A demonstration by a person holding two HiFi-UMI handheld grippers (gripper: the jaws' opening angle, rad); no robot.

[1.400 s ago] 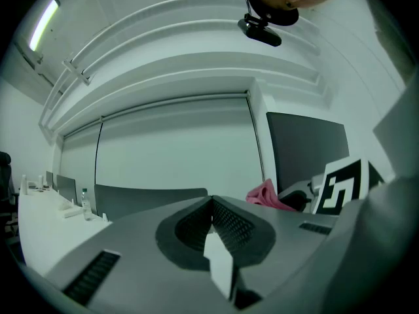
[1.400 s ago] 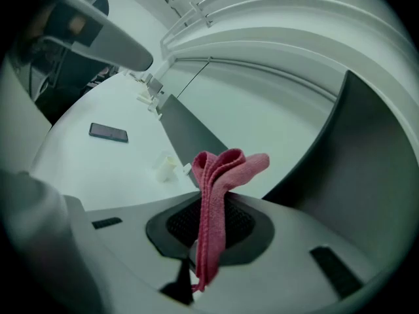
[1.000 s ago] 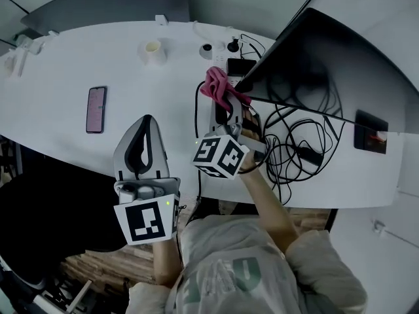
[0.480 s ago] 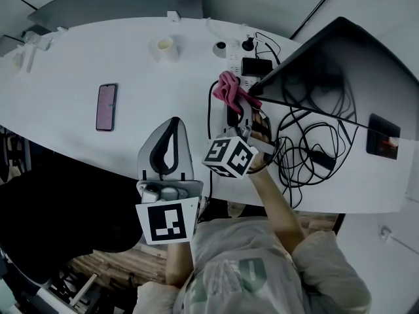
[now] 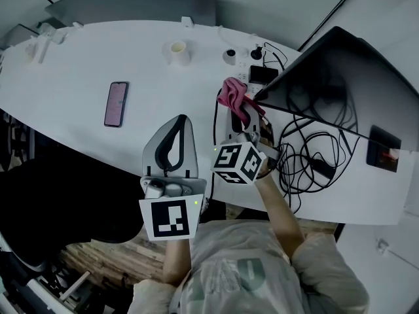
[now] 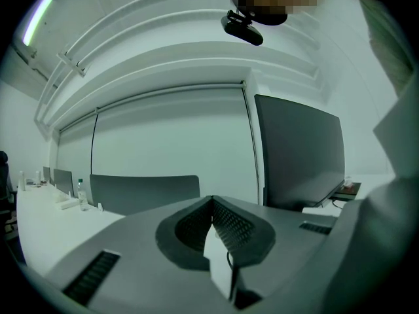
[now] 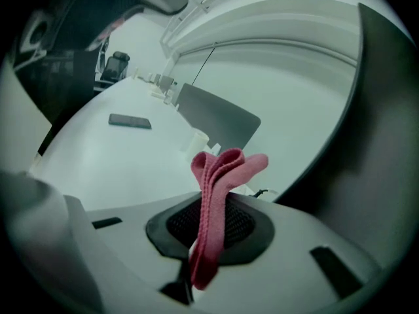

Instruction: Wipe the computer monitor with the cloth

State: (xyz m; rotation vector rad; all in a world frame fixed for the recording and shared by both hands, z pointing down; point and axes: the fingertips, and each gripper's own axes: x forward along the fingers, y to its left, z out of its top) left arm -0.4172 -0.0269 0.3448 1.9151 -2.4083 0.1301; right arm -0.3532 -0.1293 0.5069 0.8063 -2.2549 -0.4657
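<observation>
The left tongs (image 5: 181, 118) have a pale grey moulded shell with a black lining round a teardrop opening. In the left gripper view the lining (image 6: 230, 226) shows a fine dotted texture, and the shell carries slotted vents (image 6: 91, 277). Its white marker cube (image 5: 169, 218) bears a black square pattern and one small green light (image 5: 196, 203). The right tongs (image 5: 245, 124) have the same grey shell. Their cube (image 5: 238, 164) shows black-and-white markers on each visible face. The person wears a light grey short-sleeved shirt (image 5: 262, 241) with green print (image 5: 243, 275).

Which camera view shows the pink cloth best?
The right gripper view: the pink cloth stands in its middle, folded and clamped in the right hand-held gripper. The head view shows it only as a small bunch beside the lower edge of the monitor. The left gripper view does not show it.
</observation>
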